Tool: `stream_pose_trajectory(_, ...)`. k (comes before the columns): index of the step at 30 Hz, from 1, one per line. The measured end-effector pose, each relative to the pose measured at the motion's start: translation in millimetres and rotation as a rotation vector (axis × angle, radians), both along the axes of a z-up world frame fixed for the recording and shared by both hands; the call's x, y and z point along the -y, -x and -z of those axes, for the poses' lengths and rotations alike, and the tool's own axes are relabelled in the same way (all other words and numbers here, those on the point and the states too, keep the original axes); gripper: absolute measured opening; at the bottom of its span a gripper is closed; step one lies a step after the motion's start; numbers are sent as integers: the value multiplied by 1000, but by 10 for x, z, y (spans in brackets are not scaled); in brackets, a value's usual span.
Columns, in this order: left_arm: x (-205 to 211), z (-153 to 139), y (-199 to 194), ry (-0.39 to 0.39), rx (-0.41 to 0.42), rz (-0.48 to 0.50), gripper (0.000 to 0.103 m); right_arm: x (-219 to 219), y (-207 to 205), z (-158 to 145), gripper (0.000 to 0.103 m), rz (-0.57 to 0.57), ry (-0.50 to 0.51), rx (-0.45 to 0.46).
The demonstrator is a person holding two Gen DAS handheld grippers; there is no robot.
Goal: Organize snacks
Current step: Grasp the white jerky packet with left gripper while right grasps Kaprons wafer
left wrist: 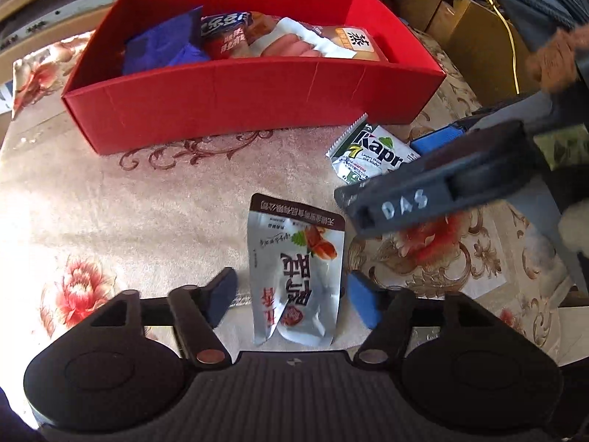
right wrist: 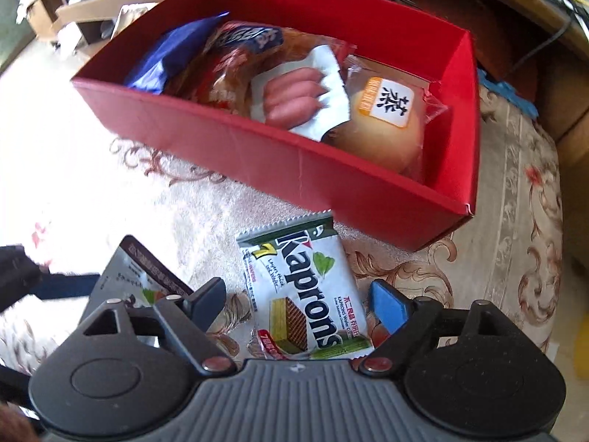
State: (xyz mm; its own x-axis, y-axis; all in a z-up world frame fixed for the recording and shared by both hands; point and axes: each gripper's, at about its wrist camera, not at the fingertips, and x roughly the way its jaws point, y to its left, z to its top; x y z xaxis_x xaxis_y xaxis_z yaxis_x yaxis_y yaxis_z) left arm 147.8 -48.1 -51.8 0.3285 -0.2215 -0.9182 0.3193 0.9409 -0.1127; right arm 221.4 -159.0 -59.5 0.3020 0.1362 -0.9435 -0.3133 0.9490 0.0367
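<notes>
A red box point(left wrist: 228, 110) stands on the floral tablecloth and holds several snacks: a blue bag point(left wrist: 162, 44), a sausage pack point(left wrist: 294, 46) and a bun point(left wrist: 359, 44). A silver snack pouch point(left wrist: 294, 269) lies flat between the open fingers of my left gripper point(left wrist: 292, 296). A white Kaprons wafer pack point(right wrist: 305, 291) lies flat between the open fingers of my right gripper point(right wrist: 300, 304), just in front of the box point(right wrist: 294, 169). The right gripper's body point(left wrist: 441, 180) shows in the left wrist view, over the wafer pack point(left wrist: 371, 154). The pouch point(right wrist: 143, 276) shows at the left of the right wrist view.
The tablecloth point(left wrist: 110, 199) covers a table whose right edge curves down point(right wrist: 530, 221). Cardboard boxes point(left wrist: 475, 40) and cables stand behind the red box. Wooden shelving point(right wrist: 92, 7) stands at the far left.
</notes>
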Motion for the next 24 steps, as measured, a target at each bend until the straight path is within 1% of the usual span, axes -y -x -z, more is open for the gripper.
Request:
stream_pose_trajectory(2, 39, 15, -1, -20, 10, 16, 81, 3, 34, 6, 84, -9, 4, 8)
stream_pose_trajectory(4, 76, 34, 10, -44, 26, 27, 81, 36, 65, 12, 82, 13, 1, 6)
stream_pose_trajectory(5, 85, 42, 22, -53, 34, 32, 80, 55, 79, 6, 77, 21, 0, 11)
stream_pose_trajectory(6, 101, 46, 34, -66, 41, 37, 79, 75, 95, -7, 70, 26, 0, 18)
stream_pose_trajectory(7, 110, 43, 34, -79, 45, 41, 77, 100, 103, -23, 66, 35, -4, 23)
stream_pose_trajectory(8, 102, 38, 44, -86, 48, 41, 74, 120, 116, -38, 58, 44, -8, 27)
stream_pose_trajectory(9, 91, 34, 43, -90, 49, 39, 73, 140, 137, -55, 57, 53, -2, 33)
stream_pose_trajectory(11, 60, 23, 53, -97, 50, 32, 66, 169, 201, -54, 56, 57, 21, 43)
stream_pose_trajectory(14, 19, 10, 85, -100, 46, 20, 59, 210, 292, -56, 56, 56, 20, 45)
stream_pose_trajectory(21, 14, -32, 258, -92, 35, 32, 60, 211, 628, -201, 56, 63, -3, 57)
stream_pose_trajectory(24, 54, -6, 278, -104, 39, 50, 65, 241, 713, -191, 56, 79, -2, 44)
